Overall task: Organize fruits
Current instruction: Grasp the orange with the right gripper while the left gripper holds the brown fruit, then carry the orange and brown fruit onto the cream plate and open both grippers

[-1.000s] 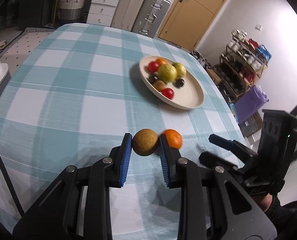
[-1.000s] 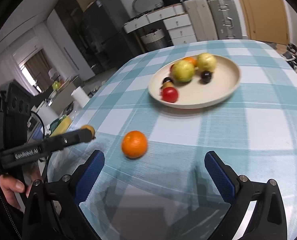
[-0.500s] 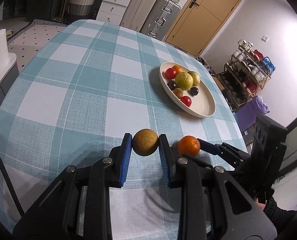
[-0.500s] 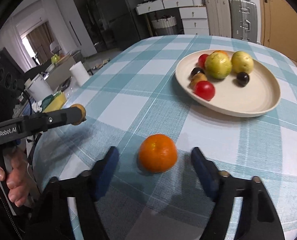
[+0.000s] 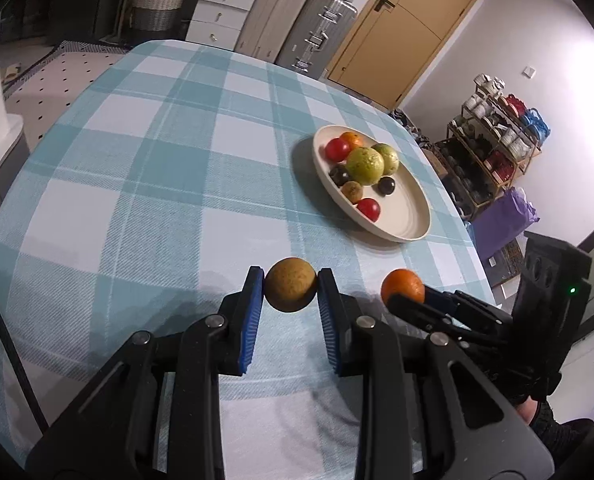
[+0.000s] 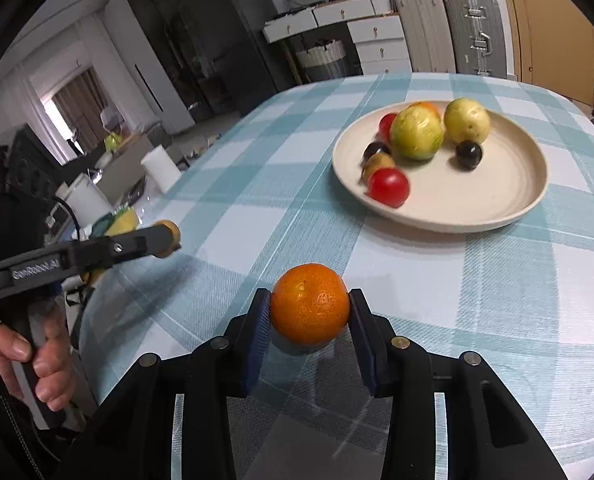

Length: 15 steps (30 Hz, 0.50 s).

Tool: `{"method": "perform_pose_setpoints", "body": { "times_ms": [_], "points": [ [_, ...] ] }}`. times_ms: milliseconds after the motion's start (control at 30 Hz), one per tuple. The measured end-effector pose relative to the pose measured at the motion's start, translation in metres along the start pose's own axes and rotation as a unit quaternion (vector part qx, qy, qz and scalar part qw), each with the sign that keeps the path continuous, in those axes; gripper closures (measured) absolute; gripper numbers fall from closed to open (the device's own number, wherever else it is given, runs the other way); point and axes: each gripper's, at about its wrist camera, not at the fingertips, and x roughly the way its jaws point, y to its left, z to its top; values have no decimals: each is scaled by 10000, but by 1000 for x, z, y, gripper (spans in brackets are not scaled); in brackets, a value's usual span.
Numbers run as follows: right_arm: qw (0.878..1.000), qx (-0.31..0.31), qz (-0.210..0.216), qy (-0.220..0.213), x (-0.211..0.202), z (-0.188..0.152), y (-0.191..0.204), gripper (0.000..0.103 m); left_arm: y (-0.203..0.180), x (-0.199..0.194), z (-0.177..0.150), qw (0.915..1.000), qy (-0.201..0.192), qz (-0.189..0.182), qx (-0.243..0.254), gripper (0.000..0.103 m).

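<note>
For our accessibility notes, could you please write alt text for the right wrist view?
The right gripper closes its jaws around an orange on a checked tablecloth. Beyond it, a cream plate holds several fruits; at left, the left gripper holds a brown fruit.

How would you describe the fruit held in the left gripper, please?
On the checked table, look short of the plate. The left gripper pinches a round brown fruit. Its dull speckled skin sets it apart from the glossy orange beside it.
</note>
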Motion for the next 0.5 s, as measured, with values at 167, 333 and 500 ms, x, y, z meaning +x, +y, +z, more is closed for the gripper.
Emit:
{"method": "perform_pose_setpoints", "body": {
  "times_ms": [167,333,500],
  "points": [
    [9996,81,-46,-260,-19,9,-15,64,-23,14,14,9998,45,-110,187,79],
    [9986,182,-168,-463,-37,20,-38,64,-54,33,33,9986,104,-268,449,79],
    [9975,289,-274,-578,-45,29,-60,64,-78,61,53,9973,291,-463,493,79]
  ]
}}
